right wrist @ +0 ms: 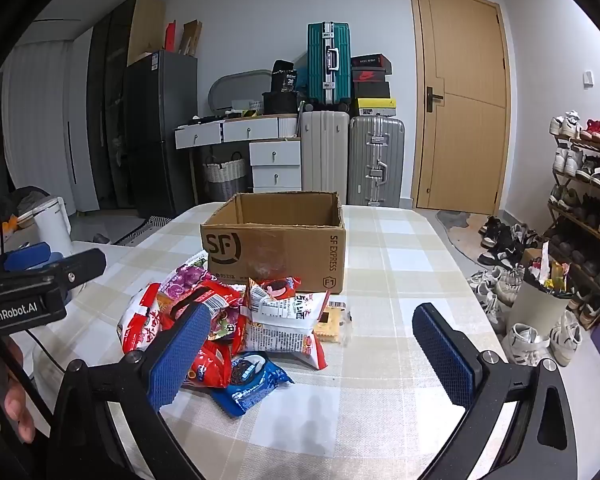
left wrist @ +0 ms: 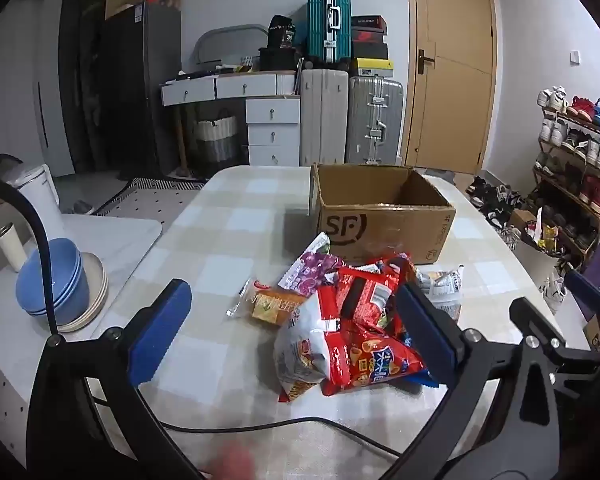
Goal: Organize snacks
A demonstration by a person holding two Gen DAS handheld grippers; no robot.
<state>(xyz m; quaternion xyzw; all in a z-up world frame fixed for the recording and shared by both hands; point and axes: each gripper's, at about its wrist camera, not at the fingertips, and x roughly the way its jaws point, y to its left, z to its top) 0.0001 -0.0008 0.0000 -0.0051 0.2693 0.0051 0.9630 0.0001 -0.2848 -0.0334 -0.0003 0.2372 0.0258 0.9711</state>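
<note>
Snack packets [left wrist: 352, 320] lay heaped on the checked tablecloth [left wrist: 220, 248], just in front of the open cardboard box [left wrist: 380, 220], which appeared empty as far as could be seen. Your left gripper [left wrist: 296, 330] hung above the heap with its fingers spread wide and nothing held; your right gripper [right wrist: 320, 356] stood likewise wide and empty, nearer the heap's right edge. For the first pick, in my judgement, you needed to take a top packet by its crimped seam or a flat end, not the puffed middle, since the glossy film looked slippery and likely to crackle and slide. The blue cookie packet [right wrist: 252, 380] lay lowest and nearest you. The box walls were plain corrugated board, stiff and square; the blue finger pads [right wrist: 180, 352] showed a ribbed grip texture.
</note>
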